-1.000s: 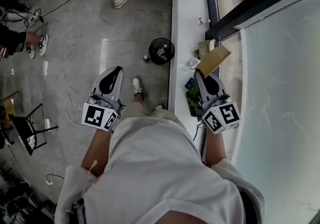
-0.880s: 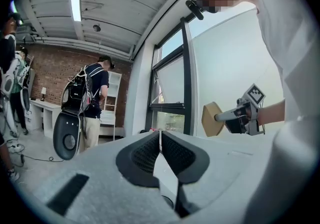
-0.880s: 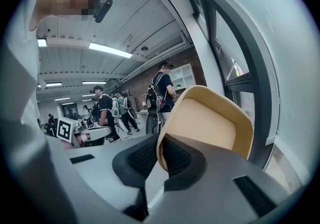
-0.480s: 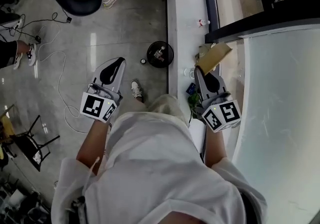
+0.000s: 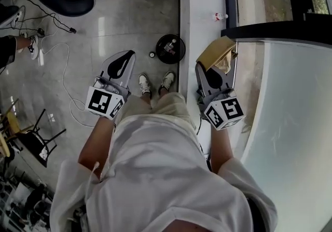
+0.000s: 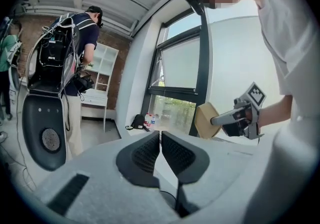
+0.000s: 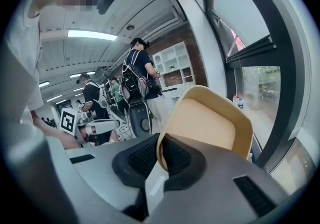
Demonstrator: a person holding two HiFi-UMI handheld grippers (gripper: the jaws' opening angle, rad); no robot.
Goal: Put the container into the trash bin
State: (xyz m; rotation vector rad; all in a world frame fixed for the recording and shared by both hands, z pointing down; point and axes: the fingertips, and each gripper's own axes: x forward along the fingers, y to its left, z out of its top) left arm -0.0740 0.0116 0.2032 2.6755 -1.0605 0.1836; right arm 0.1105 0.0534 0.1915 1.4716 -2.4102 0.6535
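Right gripper (image 7: pixel 161 143) is clamped on the rim of the tan container (image 7: pixel 205 123), up over the white window ledge (image 5: pixel 199 13). Left gripper (image 6: pixel 160 138) is closed with nothing in it. The black trash bin (image 5: pixel 157 52) sits on the floor just beside the ledge's edge, with some rubbish inside. There's a small bottle (image 5: pixel 220 16) further along the ledge.

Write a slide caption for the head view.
The right gripper holds a tan container by its rim; left gripper is shut and empty; black trash bin stands on the floor ahead.
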